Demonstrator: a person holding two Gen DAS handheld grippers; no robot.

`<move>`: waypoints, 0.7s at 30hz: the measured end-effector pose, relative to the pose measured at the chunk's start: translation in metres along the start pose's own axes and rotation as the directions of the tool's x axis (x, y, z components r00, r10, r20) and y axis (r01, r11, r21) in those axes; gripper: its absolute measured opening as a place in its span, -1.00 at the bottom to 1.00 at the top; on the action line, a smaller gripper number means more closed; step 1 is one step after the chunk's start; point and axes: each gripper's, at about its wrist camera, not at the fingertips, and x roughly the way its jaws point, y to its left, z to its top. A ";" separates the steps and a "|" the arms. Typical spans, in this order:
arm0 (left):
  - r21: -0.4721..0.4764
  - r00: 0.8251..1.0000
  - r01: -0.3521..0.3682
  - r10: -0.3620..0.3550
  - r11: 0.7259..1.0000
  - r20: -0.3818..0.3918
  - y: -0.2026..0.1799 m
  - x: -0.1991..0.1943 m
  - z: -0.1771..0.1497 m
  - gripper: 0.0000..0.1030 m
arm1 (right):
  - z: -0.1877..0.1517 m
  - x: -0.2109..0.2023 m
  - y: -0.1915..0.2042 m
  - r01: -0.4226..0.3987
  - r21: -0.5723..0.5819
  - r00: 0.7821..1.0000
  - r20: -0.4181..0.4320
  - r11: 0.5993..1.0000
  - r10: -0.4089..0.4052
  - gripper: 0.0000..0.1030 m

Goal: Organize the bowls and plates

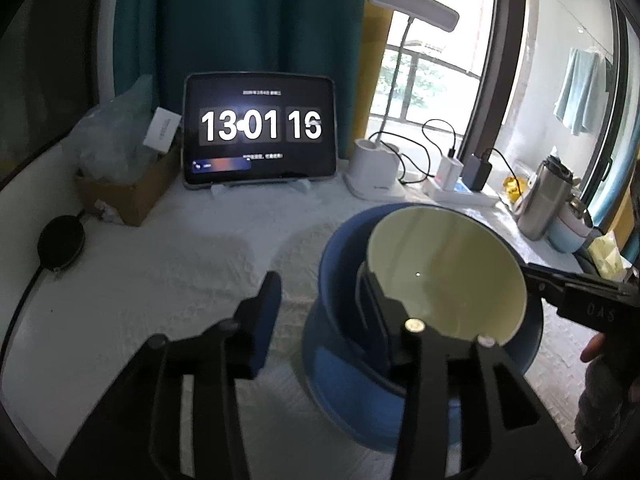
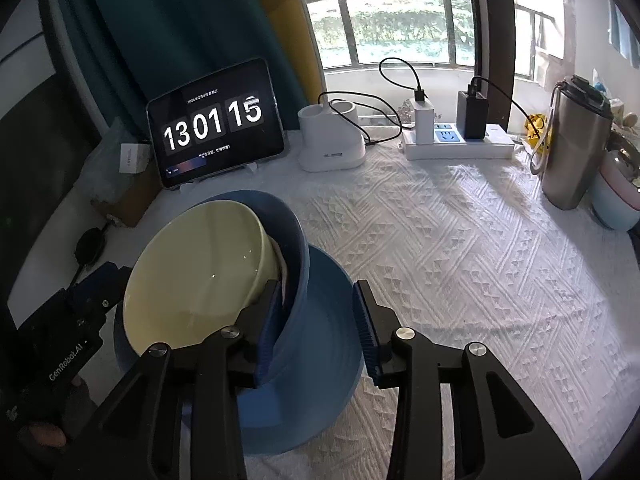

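Note:
A blue plate (image 2: 320, 364) lies on the white tablecloth. A blue bowl (image 2: 296, 236) stands on it. A pale yellow bowl (image 2: 200, 276) sits tilted inside the blue bowl. In the left wrist view the yellow bowl (image 1: 444, 268) leans in the blue bowl (image 1: 340, 264) above the blue plate (image 1: 348, 400). My left gripper (image 1: 320, 312) is open; its right finger is inside the blue bowl, its left finger outside. My right gripper (image 2: 316, 328) is open, its jaws either side of the blue bowl's right wall.
A tablet clock (image 2: 216, 124) stands at the back. A white lamp base (image 2: 332, 144), a power strip (image 2: 460, 144) with chargers and a steel flask (image 2: 572, 148) line the far edge. A cardboard box (image 1: 124, 192) sits at the left.

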 end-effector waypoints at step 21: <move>0.036 0.995 0.073 -0.075 0.997 0.067 -0.029 -0.052 -0.014 0.28 | -0.021 -0.042 0.007 0.043 -0.032 0.997 0.062 0.999 -0.041 -0.24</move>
